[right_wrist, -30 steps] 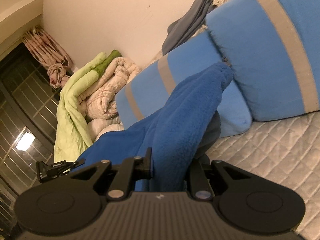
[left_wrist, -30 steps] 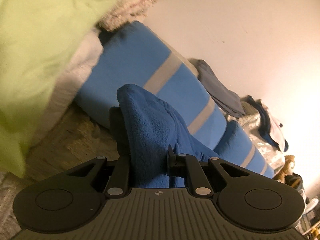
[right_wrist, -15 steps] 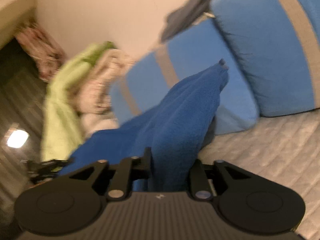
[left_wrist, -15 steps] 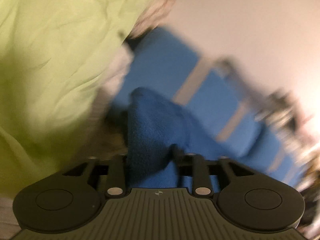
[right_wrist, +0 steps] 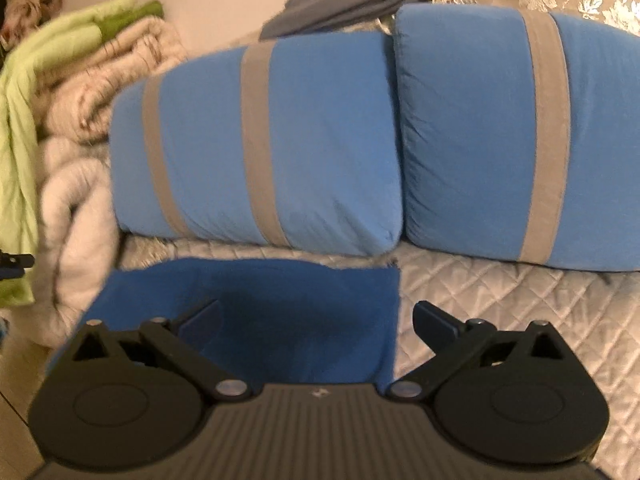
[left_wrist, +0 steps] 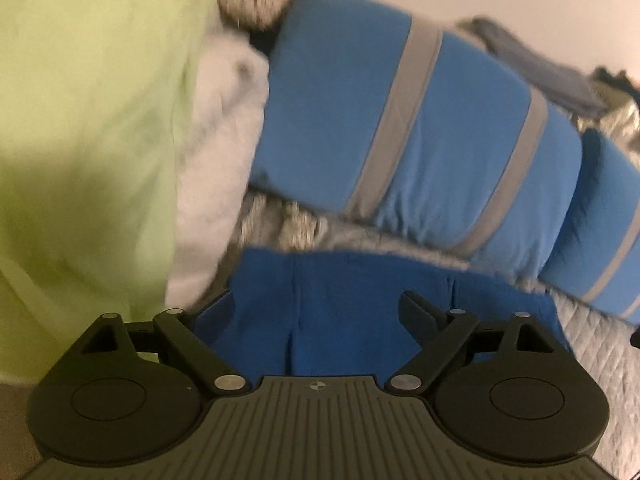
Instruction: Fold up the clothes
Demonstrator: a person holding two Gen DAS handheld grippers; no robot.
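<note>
Here, left gripper (left_wrist: pixel 320 312) and right gripper (right_wrist: pixel 316 320) both spread wide, jaws apart, grasping nothing. Directly beneath and between each pair of fingers: royal-blue fleece garment (right_wrist: pixel 256 292), lying flat on the quilted bedspread (right_wrist: pixel 520 300), far edge straight, right edge just inside the right gripper's right finger. Beyond the garment, well clear of it: two blue pillows with grey stripes (right_wrist: pixel 320 140), leaning at the wall. To the left: lime-green quilt (left_wrist: pixel 80 120) and cream blankets (right_wrist: pixel 76 216). Judged stage: one fold laid down and released; further folds or smoothing probably outstanding, garment's near portion hidden.
</note>
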